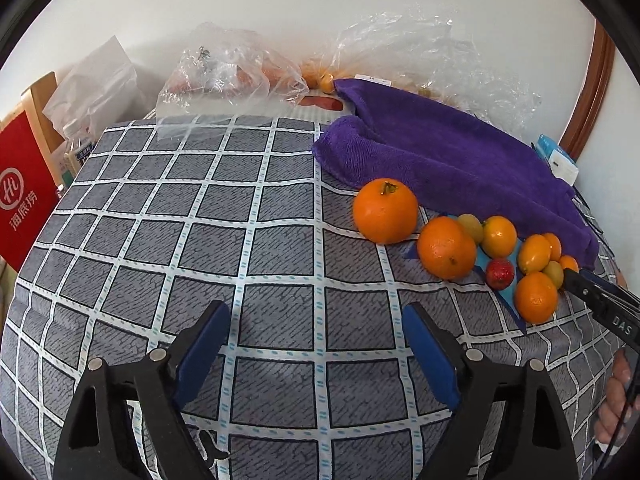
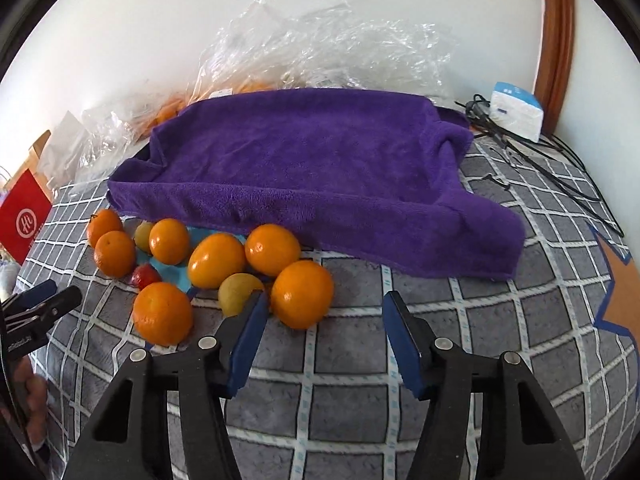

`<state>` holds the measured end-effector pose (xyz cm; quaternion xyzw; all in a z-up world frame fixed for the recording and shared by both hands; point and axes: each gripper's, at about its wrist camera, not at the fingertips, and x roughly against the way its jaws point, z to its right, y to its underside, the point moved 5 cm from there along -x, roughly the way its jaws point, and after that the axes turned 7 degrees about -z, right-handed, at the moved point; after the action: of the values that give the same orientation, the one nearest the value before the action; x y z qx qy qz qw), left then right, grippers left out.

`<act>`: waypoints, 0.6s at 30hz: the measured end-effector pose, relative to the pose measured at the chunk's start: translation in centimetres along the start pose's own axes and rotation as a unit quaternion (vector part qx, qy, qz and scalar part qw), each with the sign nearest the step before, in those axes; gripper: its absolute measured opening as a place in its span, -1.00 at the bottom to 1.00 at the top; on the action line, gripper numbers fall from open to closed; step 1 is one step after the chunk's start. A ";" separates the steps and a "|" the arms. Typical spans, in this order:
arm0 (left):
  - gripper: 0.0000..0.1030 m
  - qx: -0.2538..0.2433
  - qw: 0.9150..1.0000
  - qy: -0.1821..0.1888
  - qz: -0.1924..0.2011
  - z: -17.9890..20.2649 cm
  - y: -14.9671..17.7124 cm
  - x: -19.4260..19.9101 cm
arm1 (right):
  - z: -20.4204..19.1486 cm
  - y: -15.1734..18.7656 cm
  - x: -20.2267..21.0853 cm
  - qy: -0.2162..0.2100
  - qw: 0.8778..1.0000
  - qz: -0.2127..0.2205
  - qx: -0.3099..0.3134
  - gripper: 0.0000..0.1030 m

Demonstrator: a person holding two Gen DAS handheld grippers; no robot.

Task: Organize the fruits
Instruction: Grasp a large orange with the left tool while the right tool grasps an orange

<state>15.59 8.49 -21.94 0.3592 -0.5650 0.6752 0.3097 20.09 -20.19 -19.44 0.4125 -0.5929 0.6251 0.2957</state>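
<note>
Several oranges lie in a loose cluster on the grey checked tablecloth [image 2: 352, 400], the nearest orange [image 2: 302, 293] just ahead of my right gripper. Among them are greenish-yellow fruits [image 2: 238, 294] and a small red fruit [image 2: 146, 276]. A purple towel [image 2: 304, 168] drapes a shallow tray behind them. My right gripper [image 2: 324, 308] is open and empty, its left finger beside the nearest orange. My left gripper [image 1: 316, 320] is open and empty over bare cloth, left of the cluster; the big orange [image 1: 385, 211] lies ahead to its right. The right gripper's tip [image 1: 592, 288] shows at the left wrist view's right edge.
Crumpled clear plastic bags [image 2: 320, 48] with more fruit lie along the wall behind the towel. A red paper bag [image 1: 24, 188] stands off the table's left. A white-blue box [image 2: 516, 110] and black cables [image 2: 552, 172] lie at the back right. A blue sheet [image 2: 172, 268] lies under the fruit.
</note>
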 end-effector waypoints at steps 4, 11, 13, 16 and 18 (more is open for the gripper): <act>0.59 0.005 1.000 0.001 0.003 -0.1 0.2 0.1 | -0.4 -0.3 -1.1 -0.003 1.000 -0.013 0.003 -0.26; 0.29 -0.011 1.000 0.007 0.002 0.1 0.3 0.5 | 1.1 0.5 0.1 0.007 1.000 -0.001 0.011 -0.33; 0.28 -0.011 1.000 0.021 -0.002 0.3 0.0 0.8 | 2.0 0.9 0.4 0.017 1.000 0.006 0.012 -0.32; 0.28 -0.004 0.999 0.038 -0.004 1.0 -1.2 1.1 | 2.8 1.2 0.2 0.019 1.000 0.003 0.008 -0.32; 0.28 -0.011 0.999 0.033 0.007 1.6 -2.3 1.2 | 3.1 1.3 0.3 0.010 1.000 0.007 0.004 -0.33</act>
<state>16.97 7.35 -19.52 0.3291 -0.5642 0.6830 0.3271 19.34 -23.39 -19.90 0.4034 -0.5905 0.6335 0.2955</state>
